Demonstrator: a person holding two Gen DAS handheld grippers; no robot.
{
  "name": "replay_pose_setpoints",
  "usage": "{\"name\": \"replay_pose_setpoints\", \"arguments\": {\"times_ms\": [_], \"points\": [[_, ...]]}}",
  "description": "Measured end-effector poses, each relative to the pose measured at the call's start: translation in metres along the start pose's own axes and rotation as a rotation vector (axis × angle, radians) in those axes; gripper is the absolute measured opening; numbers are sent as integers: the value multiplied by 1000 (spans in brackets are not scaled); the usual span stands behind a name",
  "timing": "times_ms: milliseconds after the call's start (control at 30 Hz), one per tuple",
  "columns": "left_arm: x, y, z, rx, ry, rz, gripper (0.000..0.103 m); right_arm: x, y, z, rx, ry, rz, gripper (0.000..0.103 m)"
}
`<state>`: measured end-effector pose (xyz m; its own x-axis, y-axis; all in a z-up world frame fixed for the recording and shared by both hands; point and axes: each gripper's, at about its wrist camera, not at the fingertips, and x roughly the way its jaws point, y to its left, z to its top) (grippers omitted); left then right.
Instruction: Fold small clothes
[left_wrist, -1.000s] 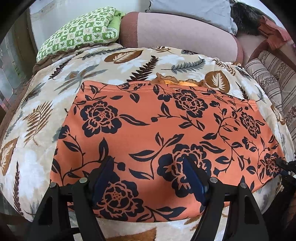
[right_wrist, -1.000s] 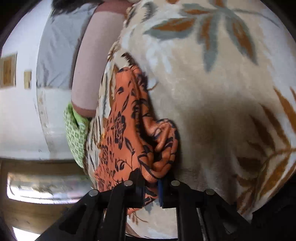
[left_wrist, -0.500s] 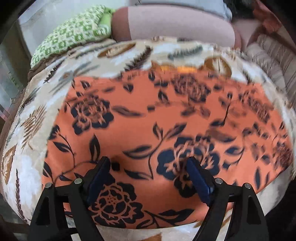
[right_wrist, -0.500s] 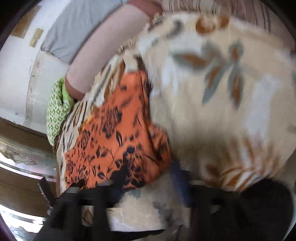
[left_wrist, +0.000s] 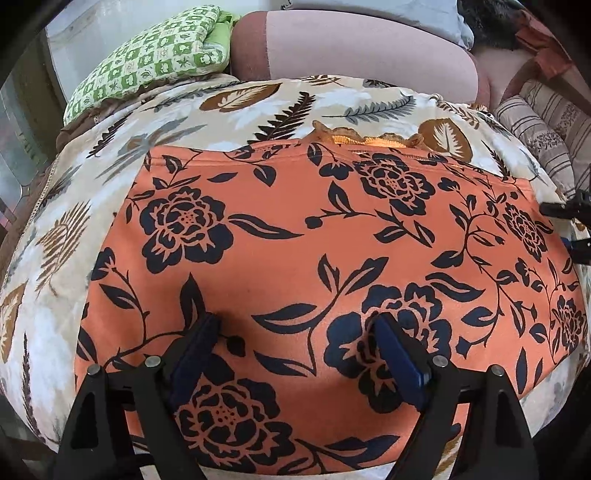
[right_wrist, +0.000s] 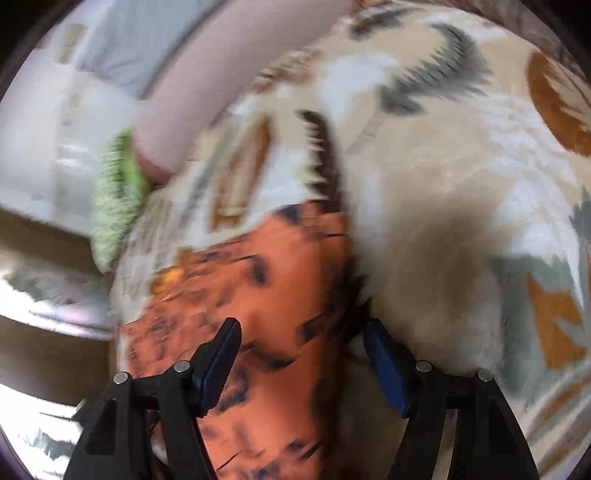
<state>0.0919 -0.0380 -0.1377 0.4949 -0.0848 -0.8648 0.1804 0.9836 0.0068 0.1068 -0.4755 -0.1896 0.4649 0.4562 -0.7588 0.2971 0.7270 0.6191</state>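
Blanket: we work over a cream leaf-print blanket (left_wrist: 258, 107) that covers the whole bed surface and carries everything else.
Garment: an orange cloth with dark floral print (left_wrist: 295, 258) lies spread flat across the middle of the blanket, its near edge at the blanket's near edge; a frilled orange trim (left_wrist: 365, 139) peeks out at its far edge.
Pillows: a pink bolster (left_wrist: 362, 44) and a green checked pillow (left_wrist: 147, 62) sit along the blanket's far edge.
Left gripper: our left gripper (left_wrist: 295, 326) points forward, low over the garment's near edge, tongs spread wide, nothing between them.
Right gripper: our right gripper (right_wrist: 301, 328) sits at the garment's right edge, tongs spread, one finger over cloth, the other over blanket; this view is blurred, so we cannot tell about contact.
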Motion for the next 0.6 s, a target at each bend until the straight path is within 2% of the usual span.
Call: {"name": "replay_pose_setpoints", "arguments": {"times_ms": [33, 67, 133, 233, 267, 333, 367, 400, 467, 500, 533, 600], "points": [[1, 0, 0, 3, -3, 1, 89, 0, 5, 0, -21, 2, 17, 28], [1, -1, -1, 10, -11, 3, 90, 2, 12, 1, -41, 26, 36, 16], [3, -2, -3, 22, -18, 10, 91, -6, 30, -1, -128, 1, 0, 15], [2, -2, -5, 26, -38, 7, 92, -30, 58, -7, -287, -140, -117, 12], [3, -2, -5, 25, -44, 6, 93, -21, 58, -6, -326, -133, -189, 12], [4, -3, -6, 26, -47, 10, 94, 8, 37, 1, -291, -49, -266, 12], [4, -4, -5, 29, -45, 14, 94, 14, 24, 1, -241, -39, -246, 16], [3, -5, -5, 35, -41, 15, 94, 7, 17, 0, -195, -65, -197, 17], [3, -4, -5, 41, -37, 9, 94, -6, 15, -2, -132, -74, -161, 34], [3, -4, -5, 41, -35, 7, 94, -15, 17, -4, -124, -84, -168, 60], [3, -4, -5, 40, -33, 5, 94, -26, 20, -7, -129, -111, -169, 66], [2, -3, -4, 29, -29, 0, 94, -46, 35, -16, -158, -154, -141, 66]]}}
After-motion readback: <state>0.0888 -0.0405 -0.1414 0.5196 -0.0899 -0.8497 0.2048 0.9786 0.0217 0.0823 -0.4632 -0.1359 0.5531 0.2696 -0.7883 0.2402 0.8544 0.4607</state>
